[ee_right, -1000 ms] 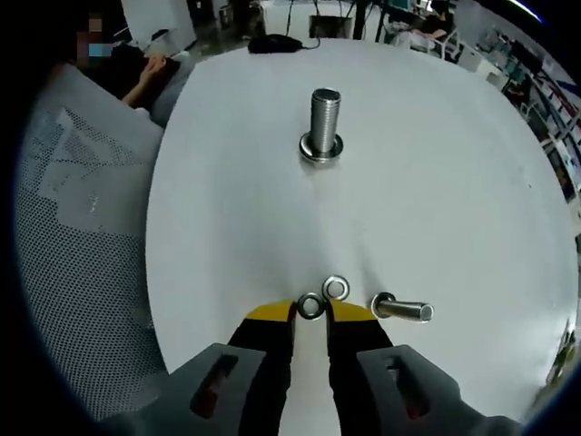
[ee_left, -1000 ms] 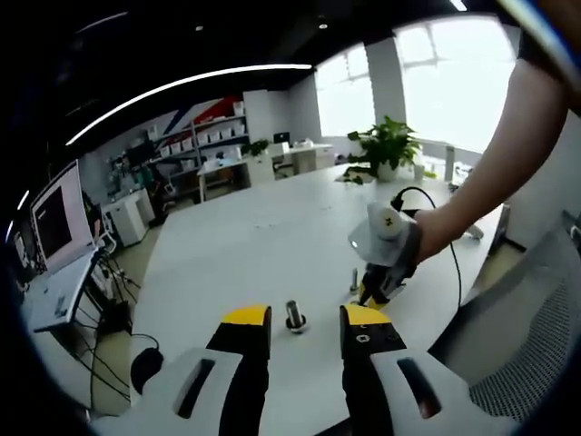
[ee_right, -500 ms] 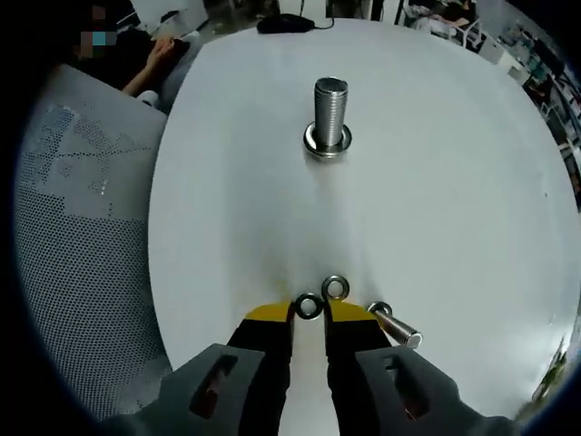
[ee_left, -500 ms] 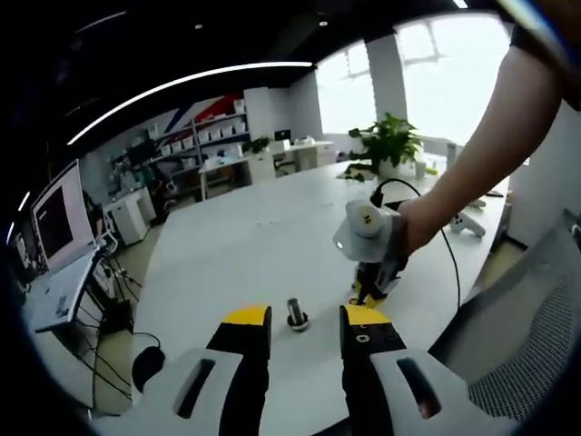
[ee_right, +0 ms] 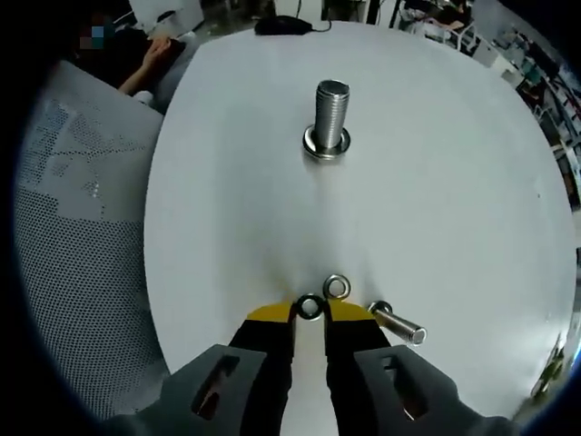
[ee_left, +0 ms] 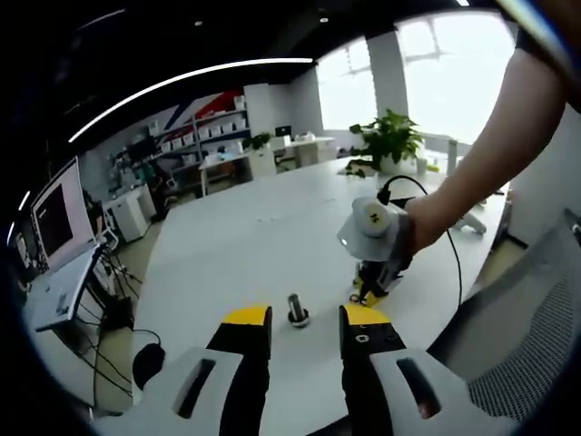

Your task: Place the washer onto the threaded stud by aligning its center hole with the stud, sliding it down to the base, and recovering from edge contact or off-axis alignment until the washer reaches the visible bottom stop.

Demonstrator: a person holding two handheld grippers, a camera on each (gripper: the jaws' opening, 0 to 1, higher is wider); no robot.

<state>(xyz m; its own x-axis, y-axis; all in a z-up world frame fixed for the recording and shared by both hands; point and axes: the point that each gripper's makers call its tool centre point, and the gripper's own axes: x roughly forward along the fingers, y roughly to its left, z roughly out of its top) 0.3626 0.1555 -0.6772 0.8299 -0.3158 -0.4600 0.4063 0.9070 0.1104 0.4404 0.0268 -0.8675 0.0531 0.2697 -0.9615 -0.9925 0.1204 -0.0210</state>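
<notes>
Between the right hand-held gripper [ee_right: 310,320] jaws sits a gripped washer [ee_right: 310,307]; left hand-held gripper [ee_left: 304,329] gapes empty.

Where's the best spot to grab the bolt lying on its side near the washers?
Probably across the smooth shank of the lying bolt, coming straight down from above. It lies flat on the white table, its head toward the two washers, so its sides are free for the claw.

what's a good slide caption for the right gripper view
Right claw pinches a washer above the white table, upright threaded stud ahead.
</notes>
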